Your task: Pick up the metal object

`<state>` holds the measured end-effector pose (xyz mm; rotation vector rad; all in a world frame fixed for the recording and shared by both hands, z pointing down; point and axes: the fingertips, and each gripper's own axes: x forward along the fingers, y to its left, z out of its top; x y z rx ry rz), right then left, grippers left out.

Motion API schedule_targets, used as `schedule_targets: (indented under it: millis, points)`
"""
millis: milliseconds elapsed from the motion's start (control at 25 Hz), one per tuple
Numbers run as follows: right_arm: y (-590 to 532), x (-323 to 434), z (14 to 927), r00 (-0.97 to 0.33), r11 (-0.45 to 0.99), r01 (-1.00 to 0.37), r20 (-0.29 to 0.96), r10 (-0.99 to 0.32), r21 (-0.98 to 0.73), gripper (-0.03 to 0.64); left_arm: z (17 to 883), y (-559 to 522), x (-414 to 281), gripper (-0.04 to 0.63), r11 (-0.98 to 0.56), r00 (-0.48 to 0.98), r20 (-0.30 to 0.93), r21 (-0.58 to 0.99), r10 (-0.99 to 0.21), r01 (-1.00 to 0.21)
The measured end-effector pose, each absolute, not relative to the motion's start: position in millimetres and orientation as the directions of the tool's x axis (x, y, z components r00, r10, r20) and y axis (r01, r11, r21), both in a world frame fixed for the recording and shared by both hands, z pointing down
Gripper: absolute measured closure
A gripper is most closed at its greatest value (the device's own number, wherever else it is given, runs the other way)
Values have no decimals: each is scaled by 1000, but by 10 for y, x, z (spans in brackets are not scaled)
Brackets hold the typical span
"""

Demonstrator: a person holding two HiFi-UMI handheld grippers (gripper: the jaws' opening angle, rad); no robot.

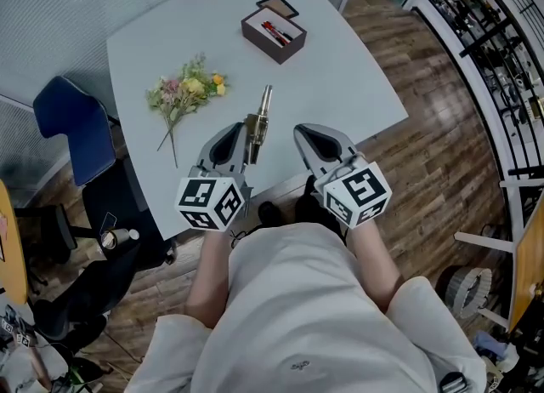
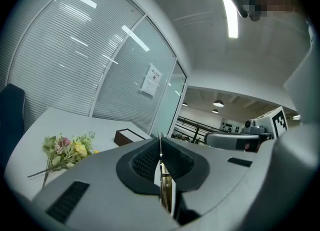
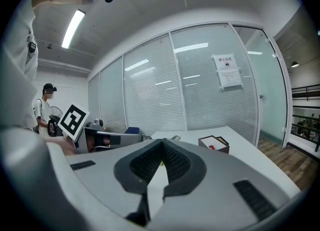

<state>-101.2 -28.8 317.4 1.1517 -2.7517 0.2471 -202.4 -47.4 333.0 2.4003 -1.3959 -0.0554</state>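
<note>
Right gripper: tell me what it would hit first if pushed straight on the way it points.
Probably the bare white table top: the shut, empty right gripper points slightly down across it. The metal object in the left gripper pokes out just beside that line and might be grazed first.

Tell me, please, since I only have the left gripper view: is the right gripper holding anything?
Observer: No. The right gripper is shut, with nothing between its jaws.
Operator: Thank you. How does the metal object sit in my left gripper from above?
Observer: In the head view its slim silver end sticks out past the jaws, pointing toward the box.
Operator: Is that box open?
Observer: Yes, it is open, with something red inside.
</note>
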Motion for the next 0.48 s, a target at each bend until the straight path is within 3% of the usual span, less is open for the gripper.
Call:
schedule_targets:
  millis: [480]
  points:
    - [-259,-1006,3188,-687,685,-723,206,-697,-89,611,3355,-441,-2035,571,-445,511,147,330,-847,-832]
